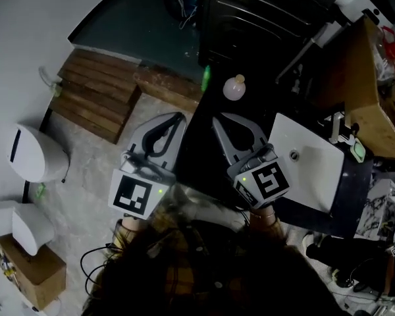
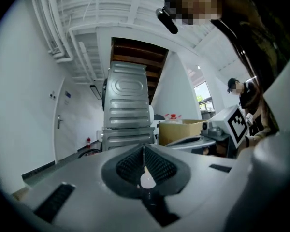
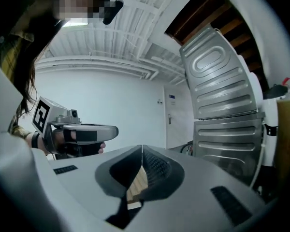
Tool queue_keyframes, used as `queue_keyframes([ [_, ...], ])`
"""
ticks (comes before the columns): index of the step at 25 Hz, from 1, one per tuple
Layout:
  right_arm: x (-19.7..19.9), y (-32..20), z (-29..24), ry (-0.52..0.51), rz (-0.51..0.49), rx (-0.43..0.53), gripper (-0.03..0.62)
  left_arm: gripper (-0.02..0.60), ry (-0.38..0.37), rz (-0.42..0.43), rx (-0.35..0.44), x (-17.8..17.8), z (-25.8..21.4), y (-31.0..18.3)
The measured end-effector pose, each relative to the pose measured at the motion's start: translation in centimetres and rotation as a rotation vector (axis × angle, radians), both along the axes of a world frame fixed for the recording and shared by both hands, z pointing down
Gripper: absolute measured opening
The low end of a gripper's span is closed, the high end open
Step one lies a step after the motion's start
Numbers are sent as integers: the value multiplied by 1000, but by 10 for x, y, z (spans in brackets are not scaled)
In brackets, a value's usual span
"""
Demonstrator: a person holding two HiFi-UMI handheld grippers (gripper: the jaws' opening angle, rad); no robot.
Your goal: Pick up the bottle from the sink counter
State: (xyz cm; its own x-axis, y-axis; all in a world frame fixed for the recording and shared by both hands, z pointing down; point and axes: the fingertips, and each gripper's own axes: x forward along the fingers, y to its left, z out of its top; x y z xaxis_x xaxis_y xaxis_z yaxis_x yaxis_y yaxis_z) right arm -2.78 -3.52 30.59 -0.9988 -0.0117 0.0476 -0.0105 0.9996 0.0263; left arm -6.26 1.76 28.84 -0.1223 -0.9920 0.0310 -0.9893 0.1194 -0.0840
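Observation:
In the head view a small pale bottle [image 1: 234, 87] with a round top stands on the dark counter [image 1: 204, 157], left of the white sink [image 1: 306, 160]. My right gripper [image 1: 216, 118] is held level just short of the bottle, with its jaws together and nothing in them. My left gripper [image 1: 178, 116] hovers beside it, over the floor at the counter's left edge, also shut and empty. The left gripper view shows my closed jaws [image 2: 144, 148] and the right gripper's marker cube [image 2: 237, 123]. In the right gripper view my jaws [image 3: 142, 149] meet at the tip.
A ribbed grey metal machine [image 1: 270, 12] stands behind the counter. A wooden pallet [image 1: 95, 94] lies on the floor to the left, with a white bin [image 1: 33, 153] and a cardboard box [image 1: 26, 268] nearer me. A brown box [image 1: 375, 104] and clutter sit right of the sink.

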Motion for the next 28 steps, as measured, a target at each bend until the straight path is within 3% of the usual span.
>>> queue_keyframes([
  [5, -2, -39, -3, -1, 181, -9, 17, 24, 11, 174, -16, -11, 1, -43],
  [17, -15, -89, 4, 54, 512, -18, 17, 23, 62, 507, -41, -37, 16, -131],
  [28, -21, -100, 28, 94, 717, -59, 17, 25, 72, 688, -115, -48, 56, -162],
])
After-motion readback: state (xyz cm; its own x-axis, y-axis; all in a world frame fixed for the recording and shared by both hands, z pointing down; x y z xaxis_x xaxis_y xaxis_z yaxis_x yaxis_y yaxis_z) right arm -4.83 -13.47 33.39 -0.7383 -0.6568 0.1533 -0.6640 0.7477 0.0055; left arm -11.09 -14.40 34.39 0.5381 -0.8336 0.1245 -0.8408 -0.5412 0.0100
